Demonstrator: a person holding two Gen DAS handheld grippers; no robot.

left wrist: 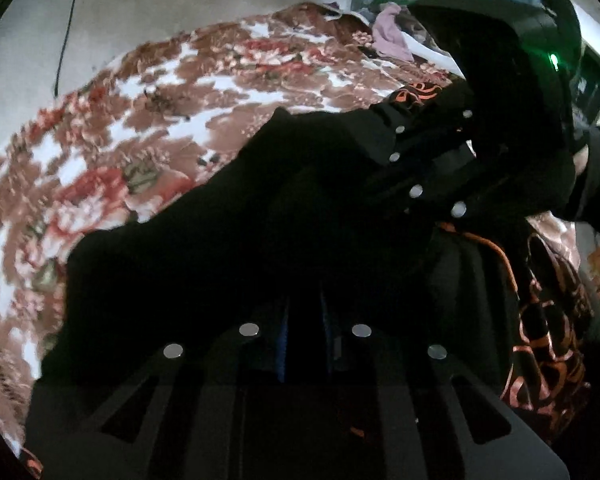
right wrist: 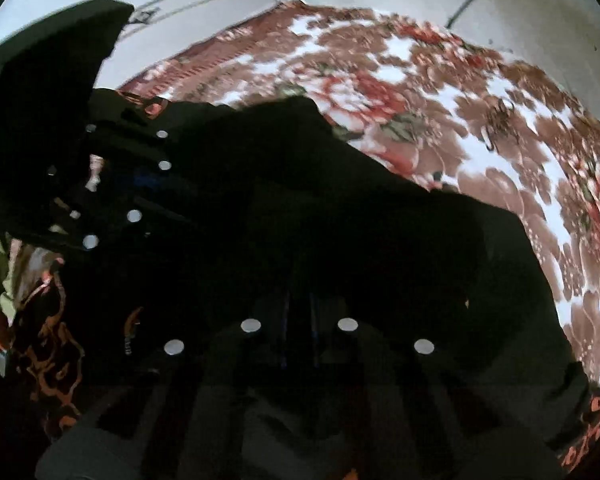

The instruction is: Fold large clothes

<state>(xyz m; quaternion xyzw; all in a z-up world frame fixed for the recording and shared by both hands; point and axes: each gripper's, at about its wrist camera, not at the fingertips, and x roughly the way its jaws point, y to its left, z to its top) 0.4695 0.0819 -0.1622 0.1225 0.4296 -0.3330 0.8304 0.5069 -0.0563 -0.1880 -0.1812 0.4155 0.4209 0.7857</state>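
A large black garment with orange patterning lies partly lifted over a floral bedspread. At the bottom of the left wrist view, my left gripper has its fingers close together, shut on a fold of the black cloth. My right gripper shows at the upper right, also buried in the cloth. In the right wrist view the right gripper is shut on the black garment, which hides its fingertips. The left gripper appears at the left, close by.
The floral bedspread stretches out beyond the garment to a pale wall with a hanging cable. A heap of other clothes sits at the far end of the bed. A dark sleeve holds the right gripper.
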